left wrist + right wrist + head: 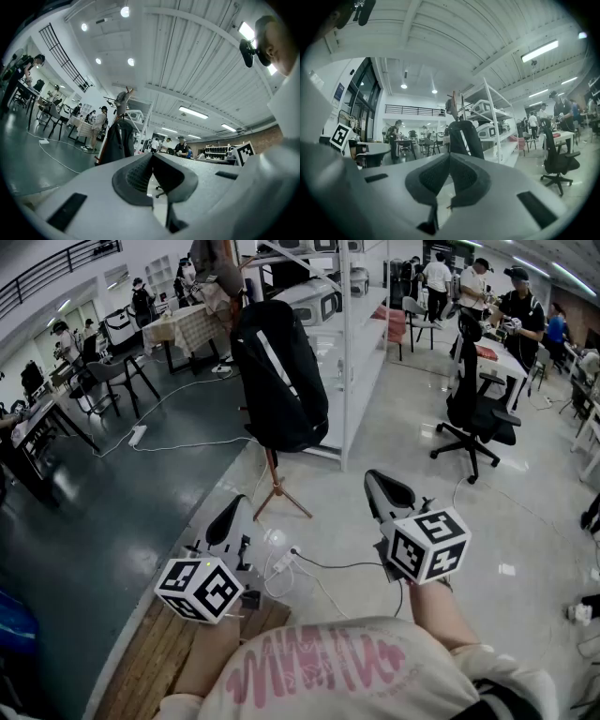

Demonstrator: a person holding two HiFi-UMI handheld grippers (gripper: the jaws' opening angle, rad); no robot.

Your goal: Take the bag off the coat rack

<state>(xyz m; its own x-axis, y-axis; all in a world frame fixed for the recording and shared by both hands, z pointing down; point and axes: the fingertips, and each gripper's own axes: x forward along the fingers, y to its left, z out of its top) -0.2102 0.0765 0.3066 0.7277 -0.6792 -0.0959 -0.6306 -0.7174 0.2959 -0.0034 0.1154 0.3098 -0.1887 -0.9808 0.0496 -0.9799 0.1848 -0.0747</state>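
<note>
Black bag (277,376) hides much of coat rack (275,476)

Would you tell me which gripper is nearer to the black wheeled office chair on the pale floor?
Right. The right gripper is down-left of the black office chair; the left gripper lies farther left, beyond the right one.

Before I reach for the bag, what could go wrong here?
The coat rack stands on thin tripod legs; a sideways pull on the black bag could tip it. A power strip and cables lie on the floor before it: tripping risk. Left gripper and right gripper are shut: open them first.
</note>
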